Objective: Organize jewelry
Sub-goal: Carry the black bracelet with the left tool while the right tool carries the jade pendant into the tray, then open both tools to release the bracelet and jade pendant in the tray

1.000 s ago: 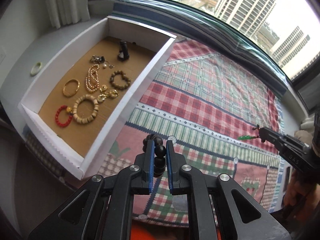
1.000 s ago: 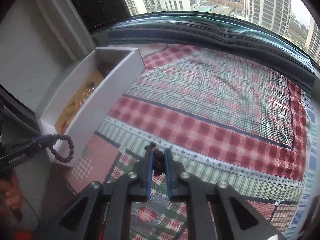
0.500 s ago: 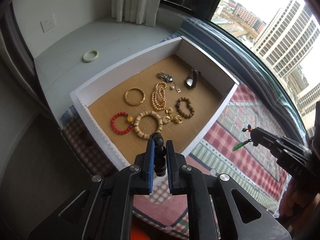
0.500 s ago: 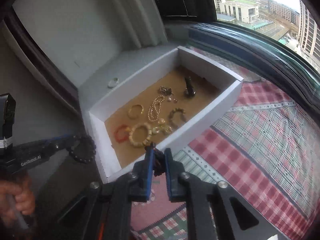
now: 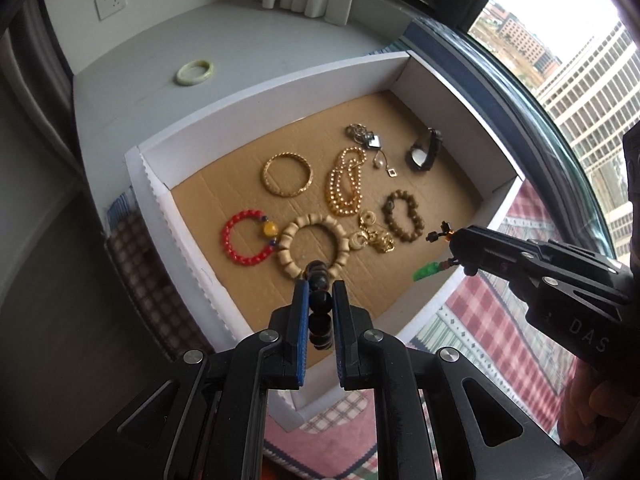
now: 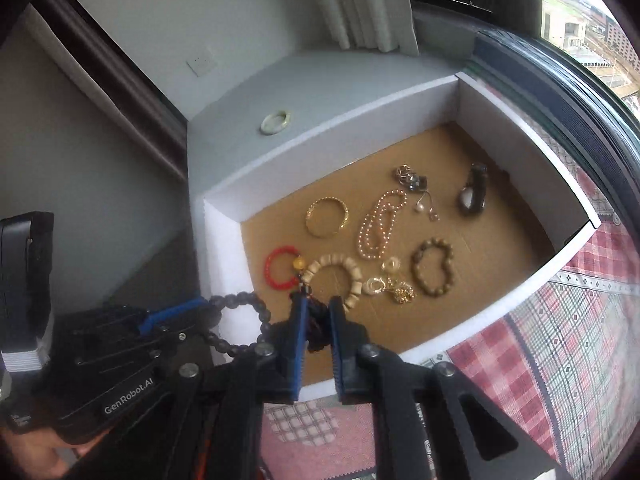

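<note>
left gripper (image 5: pixel 320 300) – jaws clamped, tilted steeply down | right gripper (image 6: pixel 318 314) – jaws clamped, tilted down

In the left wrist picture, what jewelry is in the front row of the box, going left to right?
Red bead bracelet → pale wooden bead bracelet → gold chain pile → brown bead bracelet.

Your left gripper (image 5: pixel 320 300) pinches a dark bead bracelet (image 5: pixel 320 312) over the white tray (image 5: pixel 256 96). Your right gripper (image 5: pixel 456 248) holds a green pendant (image 5: pixel 427 272) above the tray's near corner, beside the brown bracelet (image 5: pixel 402 220).
</note>
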`<state>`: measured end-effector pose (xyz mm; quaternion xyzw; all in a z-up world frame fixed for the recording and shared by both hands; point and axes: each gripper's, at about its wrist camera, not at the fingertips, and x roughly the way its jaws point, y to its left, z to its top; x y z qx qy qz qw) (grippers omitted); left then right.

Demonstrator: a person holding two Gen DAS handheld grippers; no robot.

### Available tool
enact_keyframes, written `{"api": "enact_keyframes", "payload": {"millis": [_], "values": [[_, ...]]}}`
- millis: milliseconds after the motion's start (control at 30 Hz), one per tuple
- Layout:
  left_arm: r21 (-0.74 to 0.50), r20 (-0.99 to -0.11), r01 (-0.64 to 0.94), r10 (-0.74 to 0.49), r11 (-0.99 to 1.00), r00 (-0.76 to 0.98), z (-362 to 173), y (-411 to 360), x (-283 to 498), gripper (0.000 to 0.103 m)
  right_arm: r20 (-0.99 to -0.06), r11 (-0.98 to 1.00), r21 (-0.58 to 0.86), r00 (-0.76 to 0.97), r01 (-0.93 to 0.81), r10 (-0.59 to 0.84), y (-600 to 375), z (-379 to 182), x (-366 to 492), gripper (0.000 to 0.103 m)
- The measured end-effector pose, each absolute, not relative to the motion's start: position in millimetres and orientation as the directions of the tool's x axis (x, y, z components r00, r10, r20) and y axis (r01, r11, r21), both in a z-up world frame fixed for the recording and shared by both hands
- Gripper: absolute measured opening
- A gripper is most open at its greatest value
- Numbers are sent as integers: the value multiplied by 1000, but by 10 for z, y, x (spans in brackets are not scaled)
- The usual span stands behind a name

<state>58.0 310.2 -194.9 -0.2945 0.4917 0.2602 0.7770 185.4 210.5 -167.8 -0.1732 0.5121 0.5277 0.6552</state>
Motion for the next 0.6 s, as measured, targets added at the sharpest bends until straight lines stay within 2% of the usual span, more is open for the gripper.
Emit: {"api": "enact_keyframes", "payload": {"millis": [167, 200, 233, 267, 300, 333, 433, 500, 533, 567, 600], "values": [[-172, -930, -723, 131, 669, 343, -2116, 3129, 587, 10, -868, 362, 269, -62, -893, 492, 2278, -1857, 1861, 14], [-158, -932, -731, 144, 664, 332, -2126, 3133, 580, 14, -871, 364, 254, -49, -896, 488, 2303, -1876, 1865, 14], [-148, -932, -734, 154, 663, 327, -2125, 3134, 573, 19, -877, 372, 230, -27, -899, 479, 2328, -1885, 1867, 21], [-135, -932, -737, 168, 662, 322, -2118, 3134, 567, 36, -881, 381, 207, -3, -901, 472, 2344, -1893, 1870, 38], [-118, -929, -743, 191, 658, 316, -2093, 3133, 553, 53, -883, 391, 189, 19, -901, 470, 2345, -1895, 1872, 46], [-99, -925, -750, 217, 654, 311, -2061, 3131, 534, 58, -881, 397, 183, 29, -899, 472, 2347, -1887, 1876, 50], [-68, -917, -755, 258, 652, 305, -1980, 3142, 509, 68, -879, 402, 175, 41, -899, 475, 2328, -1861, 1869, 50], [-46, -910, -761, 286, 648, 299, -1923, 3148, 496, 80, -878, 402, 153, 63, -903, 475, 2313, -1833, 1851, 51], [-26, -906, -763, 307, 645, 290, -1891, 3141, 488, 81, -877, 401, 146, 69, -904, 476, 2304, -1815, 1841, 54], [-3, -902, -765, 328, 644, 280, -1861, 3133, 485, 84, -875, 402, 139, 77, -905, 477, 2292, -1789, 1828, 62], [16, -898, -764, 345, 645, 273, -1831, 3120, 483, 87, -873, 405, 131, 88, -905, 480, 2274, -1759, 1816, 64]]}}
